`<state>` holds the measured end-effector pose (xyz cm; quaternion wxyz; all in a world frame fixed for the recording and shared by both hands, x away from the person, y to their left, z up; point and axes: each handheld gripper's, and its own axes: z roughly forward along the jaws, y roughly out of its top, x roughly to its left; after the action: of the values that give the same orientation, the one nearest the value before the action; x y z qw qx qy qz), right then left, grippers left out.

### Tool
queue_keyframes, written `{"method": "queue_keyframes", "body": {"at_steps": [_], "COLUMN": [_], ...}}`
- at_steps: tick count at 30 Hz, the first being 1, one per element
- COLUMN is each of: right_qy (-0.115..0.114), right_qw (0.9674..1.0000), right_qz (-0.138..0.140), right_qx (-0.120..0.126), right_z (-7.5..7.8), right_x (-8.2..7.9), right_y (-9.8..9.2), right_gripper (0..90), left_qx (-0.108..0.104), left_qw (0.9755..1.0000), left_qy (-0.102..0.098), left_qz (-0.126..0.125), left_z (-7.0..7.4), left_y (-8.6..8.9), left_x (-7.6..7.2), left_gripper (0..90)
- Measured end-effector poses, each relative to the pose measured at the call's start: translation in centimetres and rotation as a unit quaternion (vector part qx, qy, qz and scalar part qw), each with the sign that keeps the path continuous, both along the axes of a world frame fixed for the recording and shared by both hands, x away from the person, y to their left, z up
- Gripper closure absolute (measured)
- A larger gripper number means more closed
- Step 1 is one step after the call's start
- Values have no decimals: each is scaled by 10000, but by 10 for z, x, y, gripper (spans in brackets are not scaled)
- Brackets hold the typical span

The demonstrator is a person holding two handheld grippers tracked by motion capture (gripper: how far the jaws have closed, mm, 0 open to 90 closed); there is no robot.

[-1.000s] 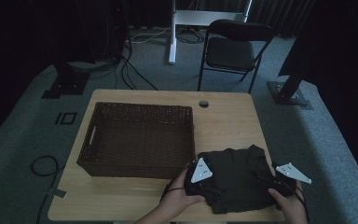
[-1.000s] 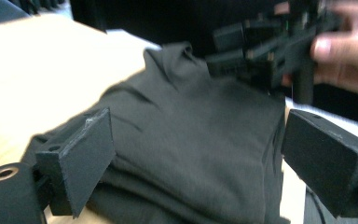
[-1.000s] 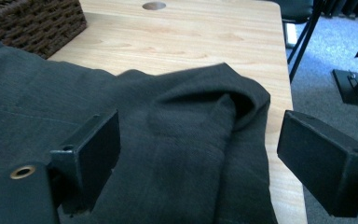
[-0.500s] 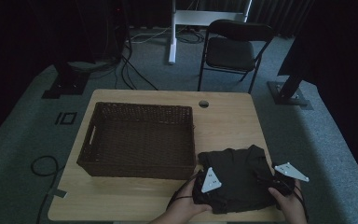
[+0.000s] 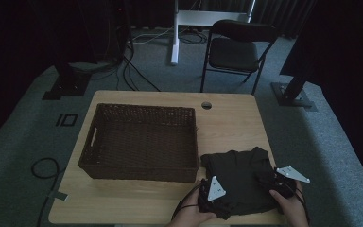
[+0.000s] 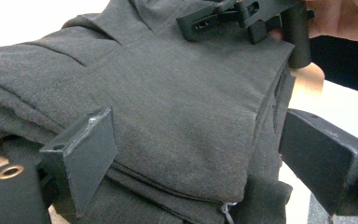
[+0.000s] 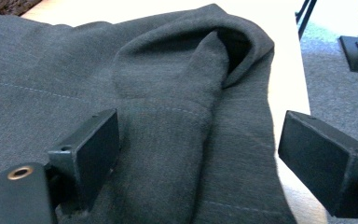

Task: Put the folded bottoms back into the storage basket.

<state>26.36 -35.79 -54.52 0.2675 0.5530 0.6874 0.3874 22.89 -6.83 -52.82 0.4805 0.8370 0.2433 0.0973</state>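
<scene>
Grippers two, left [image 5: 211, 195] and right [image 5: 280, 183], jaws spread over one dark garment [image 5: 240, 182]; one basket [image 5: 142, 142].

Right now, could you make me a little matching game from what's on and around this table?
Things:
1. brown wicker basket
2. folded dark grey garment
3. black folding chair
4. round hole in the tabletop

Places:
A. on the floor beyond the table
B. left half of the table
C. near the table's far edge
D. near right corner, between the two tongs

Pairs: 1-B, 2-D, 3-A, 4-C
</scene>
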Motion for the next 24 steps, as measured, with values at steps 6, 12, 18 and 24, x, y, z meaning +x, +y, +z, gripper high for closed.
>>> {"method": "queue_keyframes", "body": {"at_steps": [6,12,18,24], "right_qy": [25,137,230,658], "right_qw": [10000,9999,9996,9959], "right_qz": [51,-15,23,-5], "right_qx": [-33,40,183,619], "right_z": [-1,-3,-5,-7], "right_x": [2,4,5,7], "right_y": [2,3,2,1], "right_gripper": [121,111,111,118], "left_qx": [-55,152,177,270], "left_qw": [9994,9983,9971,9946], "left_qy": [145,380,571,890], "left_qz": [311,422,471,464], "left_z": [-5,-15,-19,-21], "left_y": [7,6,4,-2], "left_x": [1,4,9,15], "left_gripper": [104,103,85,55]}}
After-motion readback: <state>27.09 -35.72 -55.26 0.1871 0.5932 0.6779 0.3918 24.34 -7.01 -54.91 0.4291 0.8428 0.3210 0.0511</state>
